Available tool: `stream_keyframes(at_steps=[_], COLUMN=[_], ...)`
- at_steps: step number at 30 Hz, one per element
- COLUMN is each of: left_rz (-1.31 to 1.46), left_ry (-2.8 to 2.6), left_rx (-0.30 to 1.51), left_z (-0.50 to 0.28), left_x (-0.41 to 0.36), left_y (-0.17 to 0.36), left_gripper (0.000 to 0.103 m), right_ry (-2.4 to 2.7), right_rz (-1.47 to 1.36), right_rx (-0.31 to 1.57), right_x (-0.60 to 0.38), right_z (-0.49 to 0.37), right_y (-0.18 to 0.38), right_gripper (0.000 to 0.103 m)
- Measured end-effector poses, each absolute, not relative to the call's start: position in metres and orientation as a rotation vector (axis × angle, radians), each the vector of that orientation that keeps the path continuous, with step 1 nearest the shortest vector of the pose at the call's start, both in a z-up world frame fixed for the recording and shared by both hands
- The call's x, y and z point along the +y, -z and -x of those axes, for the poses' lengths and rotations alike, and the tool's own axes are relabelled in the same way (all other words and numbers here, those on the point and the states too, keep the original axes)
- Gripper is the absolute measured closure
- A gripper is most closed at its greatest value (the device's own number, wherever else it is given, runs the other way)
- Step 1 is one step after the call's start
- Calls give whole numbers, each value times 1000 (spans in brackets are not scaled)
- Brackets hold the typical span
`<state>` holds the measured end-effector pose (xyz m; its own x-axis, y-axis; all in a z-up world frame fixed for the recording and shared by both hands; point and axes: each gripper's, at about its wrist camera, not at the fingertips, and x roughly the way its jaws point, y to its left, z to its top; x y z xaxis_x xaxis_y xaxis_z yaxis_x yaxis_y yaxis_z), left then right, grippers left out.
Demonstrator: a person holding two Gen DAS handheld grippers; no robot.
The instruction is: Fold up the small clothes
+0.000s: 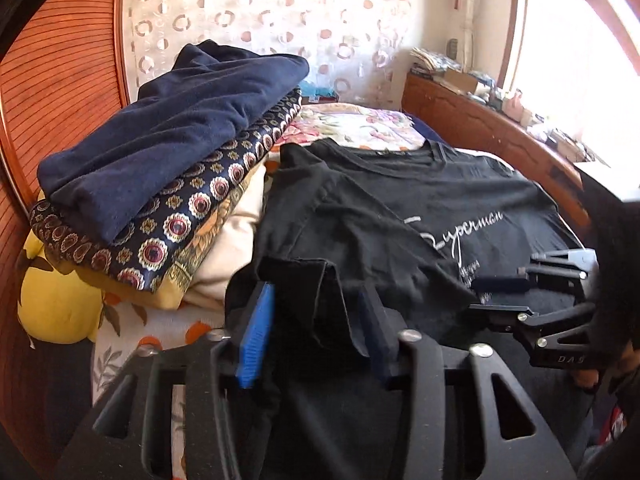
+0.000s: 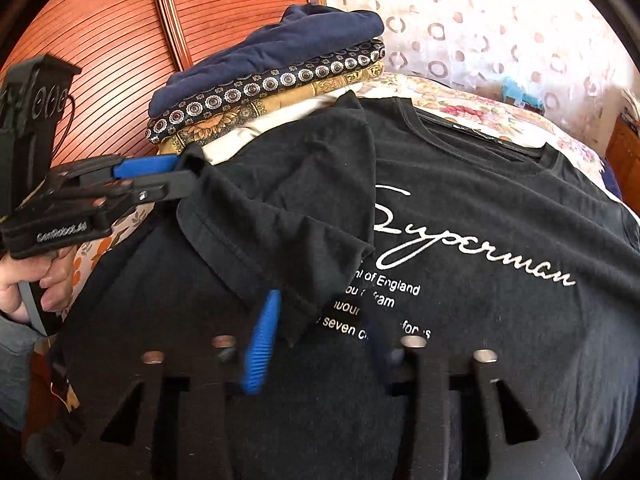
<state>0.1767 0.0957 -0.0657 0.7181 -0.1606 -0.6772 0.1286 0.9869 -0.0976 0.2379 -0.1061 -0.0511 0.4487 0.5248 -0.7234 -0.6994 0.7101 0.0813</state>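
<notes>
At about nine o'clock in the right wrist view, a hand (image 2: 28,284) holds the left gripper (image 2: 182,172), whose black body bears raised lettering too blurred to read; its blue ribbed pads are clamped on the hem of the folded-over sleeve (image 2: 280,200) of the black T-shirt (image 2: 480,184), which lies spread flat over the floral bedsheet (image 2: 460,100) in the middle of the bed. Behind it at eleven o'clock stands a stack of folded clothes (image 2: 264,76): a soft navy fleece-like piece on top, a dark fabric printed with round medallions beneath, then a gold sunflower print and a cream layer. The shirt's chest carries white script reading "Superman", with small block print under it: "of England", "seven" and other partly covered words. At six o'clock the right gripper (image 2: 320,340) has its blurred blue pads either side of the sleeve's lower corner; I cannot tell whether they press on it. In the left wrist view its side shows "DAS" at four o'clock. A ribbed wooden wardrobe door (image 2: 120,40) and a sheer curtain with ring patterns (image 2: 500,20) stand behind.
</notes>
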Motion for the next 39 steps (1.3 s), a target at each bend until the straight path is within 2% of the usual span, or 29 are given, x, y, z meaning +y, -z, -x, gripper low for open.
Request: stream_keyframes(at_steps=[1,3,9,15,20,23,24,26,28,29,37,39], left_rz=[45,73,108,118,64,63,69,53,42,42,-13,-24], left_ry=[152,143,191,258,199,174,166,123,99,106,90,57], left_rx=[755,748,686,694,696,717,708,699,682,680,807,849], left_z=[-177,-170,-115,-83,-84,-92,-97,-105,-117,-124,-192,-202], left_x=[95,97,81,49,51,62,67,72,77,78,78,81], left_y=[66,63,40,48,51,54,54,54,53,52,73,81], left_gripper=[95,99,100,100,99,60,59,59,59,59,70,87], right_ry=[-768,-785,-793,-758,-745,-747,-756,-774,-790,-796,-827,-847], right_rz=[253,264,243,212,216,215,212,202,198,199,222,238], right_rx=[799,800,712,633,683,709,722,738,758,769,800,785], right_x=[-106,-101,-111,-141,-152,-149,-147,-143,-138,-138,-118,-111], right_z=[-239,-240,-247,-248,-242,-234,-233,-229,-229,-228,-235,-239], right_y=[51,50,17,-16,1,15,19,29,38,41,54,56], right_gripper=[87,98,100,102,102,102,98,85,65,61,59,60])
